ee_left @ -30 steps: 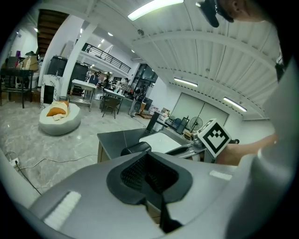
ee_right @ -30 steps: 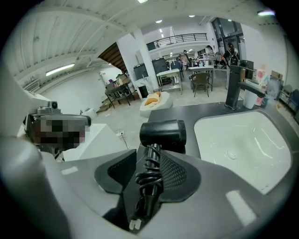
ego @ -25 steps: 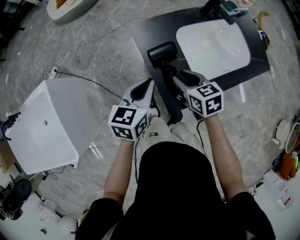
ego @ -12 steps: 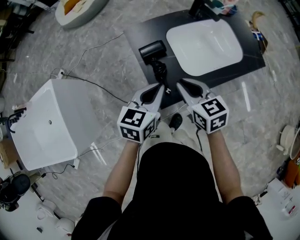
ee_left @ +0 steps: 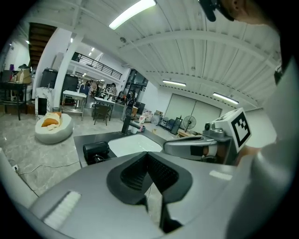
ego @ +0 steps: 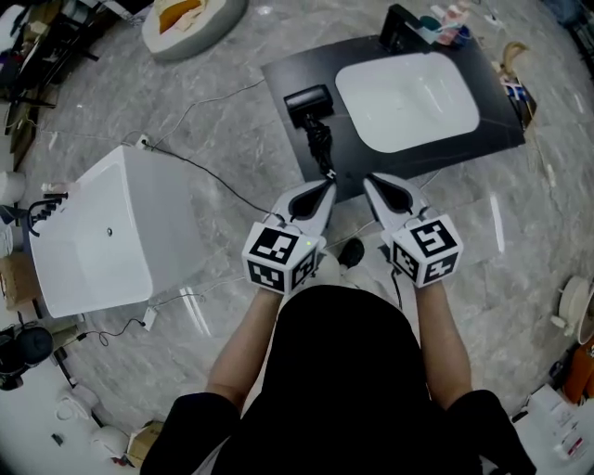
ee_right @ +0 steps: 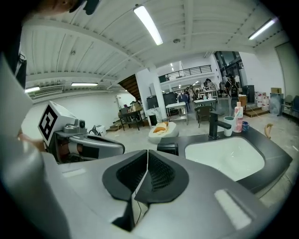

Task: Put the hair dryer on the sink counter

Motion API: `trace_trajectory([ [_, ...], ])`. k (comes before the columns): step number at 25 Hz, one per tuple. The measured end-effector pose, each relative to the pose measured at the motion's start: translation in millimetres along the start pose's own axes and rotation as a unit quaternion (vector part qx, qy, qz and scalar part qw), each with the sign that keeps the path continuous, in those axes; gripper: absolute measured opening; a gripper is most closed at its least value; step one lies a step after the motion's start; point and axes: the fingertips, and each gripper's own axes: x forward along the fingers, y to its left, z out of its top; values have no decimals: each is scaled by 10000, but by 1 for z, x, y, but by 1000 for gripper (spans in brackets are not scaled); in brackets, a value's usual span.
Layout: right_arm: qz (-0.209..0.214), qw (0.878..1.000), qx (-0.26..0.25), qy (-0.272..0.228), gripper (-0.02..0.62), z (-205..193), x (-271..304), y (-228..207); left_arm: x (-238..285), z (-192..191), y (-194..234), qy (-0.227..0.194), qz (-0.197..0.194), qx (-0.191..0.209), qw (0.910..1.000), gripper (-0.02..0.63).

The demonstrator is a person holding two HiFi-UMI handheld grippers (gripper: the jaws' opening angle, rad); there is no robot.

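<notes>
The black hair dryer [ego: 311,104] lies on the dark sink counter [ego: 283,70], just left of the white basin [ego: 406,100], with its handle pointing toward me. My left gripper [ego: 327,189] and right gripper [ego: 370,183] hover side by side short of the counter's near edge, apart from the dryer. Both are shut with nothing between the pads. In the left gripper view the dryer [ee_left: 96,151] sits beyond the shut left gripper [ee_left: 148,156]. In the right gripper view the dryer [ee_right: 167,149] lies straight ahead of the shut right gripper [ee_right: 147,154], beside the basin [ee_right: 224,156].
A black faucet [ego: 404,28] and bottles [ego: 447,19] stand at the counter's back. A white box-like tub [ego: 93,241] sits on the marble floor at left, with a thin cable [ego: 190,167] running past it. A round cushion [ego: 190,19] lies far left.
Both grippers have drawn back from the hair dryer toward me. The right gripper, which stood at the dryer's handle, has left it on the counter and its jaws have closed empty.
</notes>
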Motion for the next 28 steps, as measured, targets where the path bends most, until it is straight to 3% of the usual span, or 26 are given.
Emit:
trace_trajectory([
  [10, 28, 9985, -318, -434, 11, 20, -48, 19, -29, 16, -32, -404, 142, 188, 9989, 0],
  [28, -230, 9953, -355, -867, 9, 34, -97, 21, -40, 26, -63, -584, 9, 410, 9974, 0],
])
